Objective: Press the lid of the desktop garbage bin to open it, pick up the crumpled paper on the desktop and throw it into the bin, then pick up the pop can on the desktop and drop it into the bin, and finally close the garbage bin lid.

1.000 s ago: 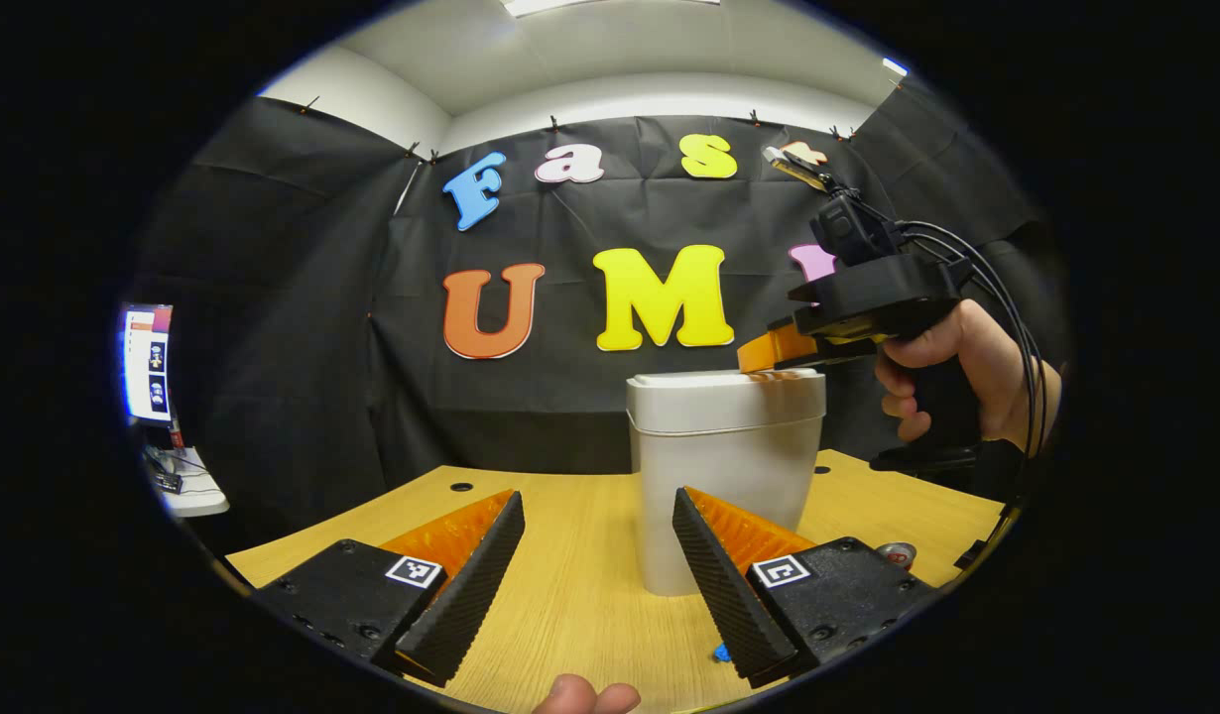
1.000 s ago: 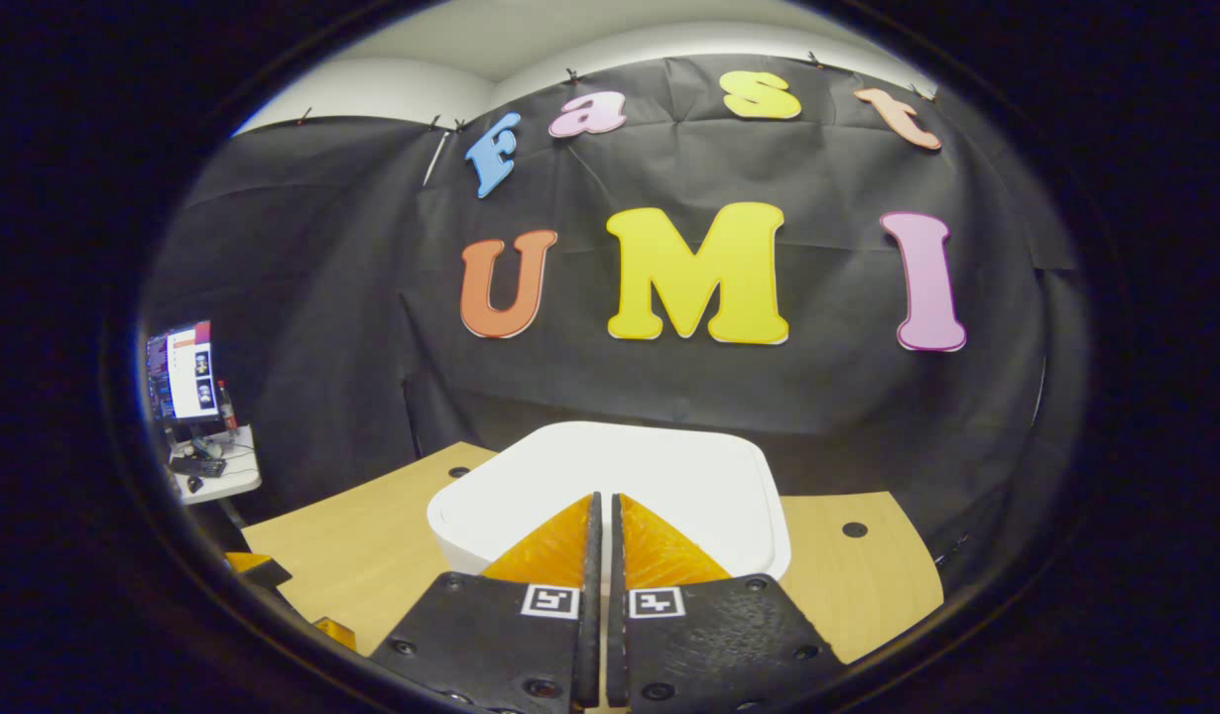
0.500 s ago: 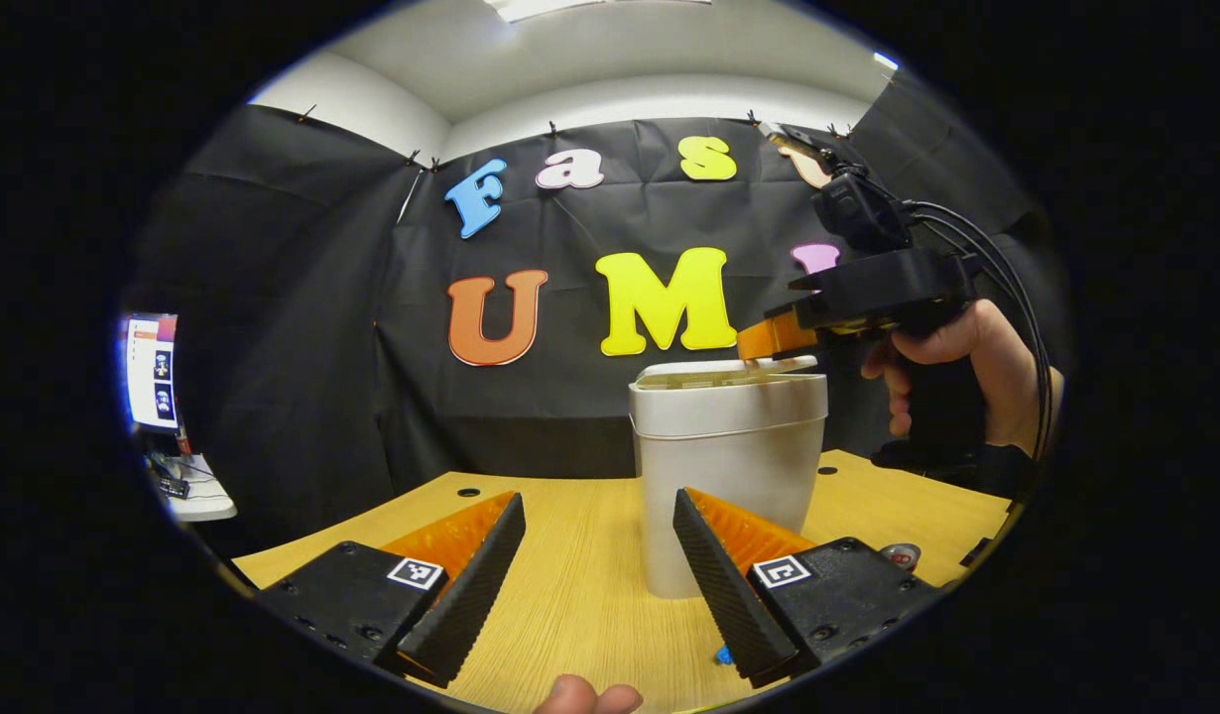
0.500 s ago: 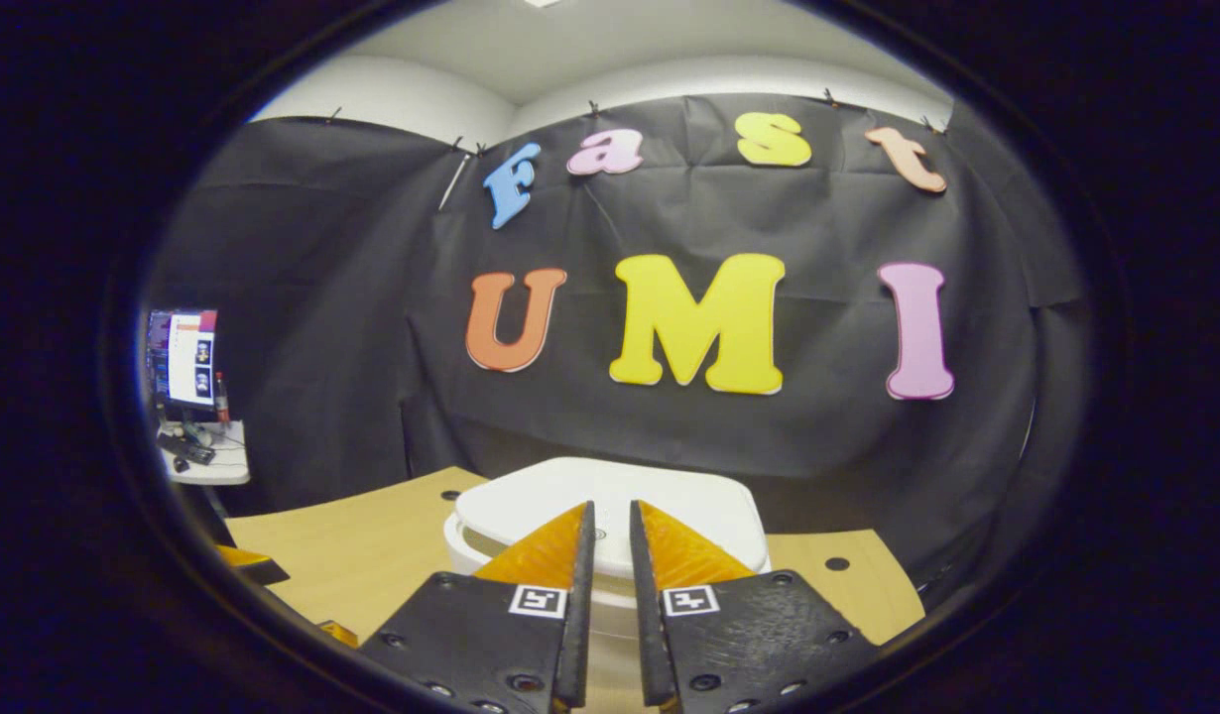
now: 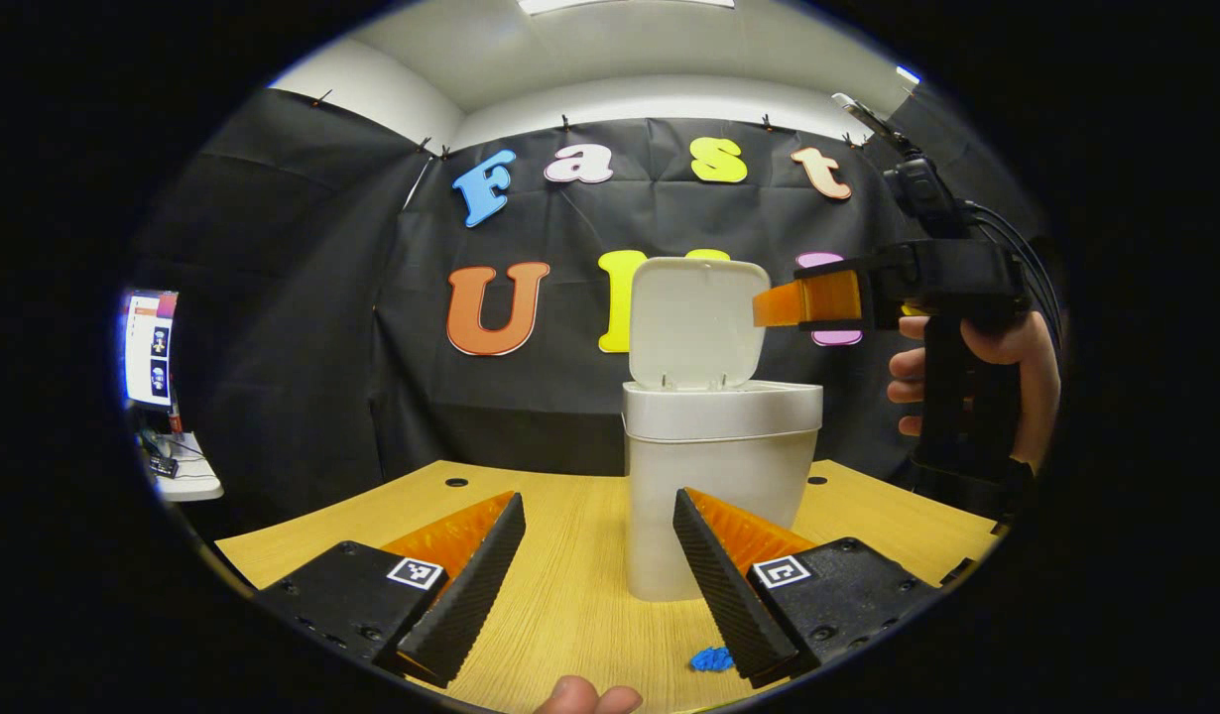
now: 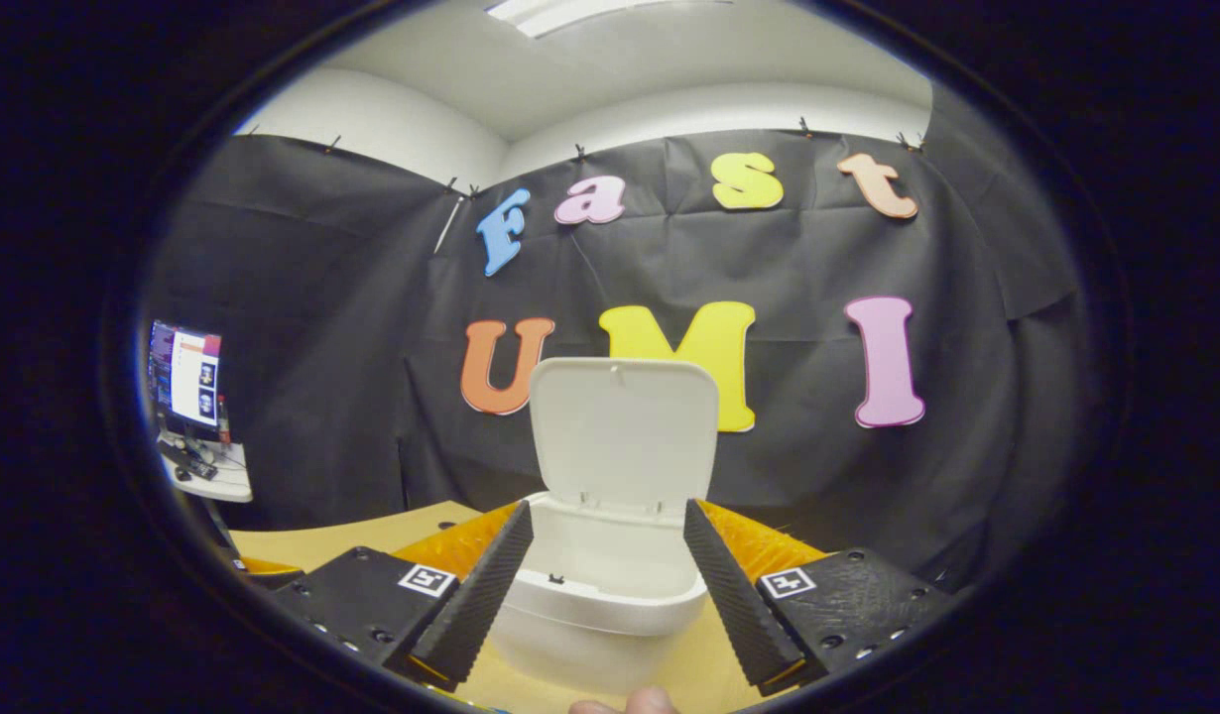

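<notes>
Bin (image 5: 719,476) ahead of left gripper (image 5: 598,580), lid (image 5: 694,322) up; blue scrap (image 5: 711,658) beside its finger. Both grippers spread wide, empty. Right gripper (image 6: 607,585) above bin mouth.

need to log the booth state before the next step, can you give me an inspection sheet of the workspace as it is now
surface: wooden desktop, with round cable holes near its back edge.
job's things: garbage bin upright on the desktop, its lid standing open; a small blue scrap lies in front of the bin, possibly the crumpled paper; pop can: nothing seen.
clutter: nothing seen.
grippers: left gripper low over the desktop, jaws open and empty; right gripper above the bin, jaws open and empty, held by a hand.
cables: black cables run from the right gripper's top.
surroundings: black cloth wall; monitor on a side table at far left.
</notes>
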Tool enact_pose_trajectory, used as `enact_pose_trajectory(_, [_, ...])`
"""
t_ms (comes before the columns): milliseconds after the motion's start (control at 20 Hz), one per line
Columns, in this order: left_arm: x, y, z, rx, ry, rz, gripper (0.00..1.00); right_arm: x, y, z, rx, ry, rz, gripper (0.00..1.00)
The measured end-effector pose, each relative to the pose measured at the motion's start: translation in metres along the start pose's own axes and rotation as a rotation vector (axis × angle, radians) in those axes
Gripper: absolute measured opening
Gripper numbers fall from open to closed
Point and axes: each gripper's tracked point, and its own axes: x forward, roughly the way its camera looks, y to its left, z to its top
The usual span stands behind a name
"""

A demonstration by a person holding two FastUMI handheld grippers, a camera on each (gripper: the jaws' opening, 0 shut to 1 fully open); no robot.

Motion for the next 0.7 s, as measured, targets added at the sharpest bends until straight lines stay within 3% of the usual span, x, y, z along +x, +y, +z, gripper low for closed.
enact_pose_trajectory(400, [-0.001,-0.019,-0.006,0.005,0.020,-0.031,0.97,-0.051,-0.032,-0.018,0.035,-0.022,-0.055,0.98])
enact_pose_trajectory(700, [-0.004,-0.033,-0.038,0.000,0.097,-0.068,0.97,-0.108,-0.037,-0.056,0.069,-0.019,-0.084,0.95])
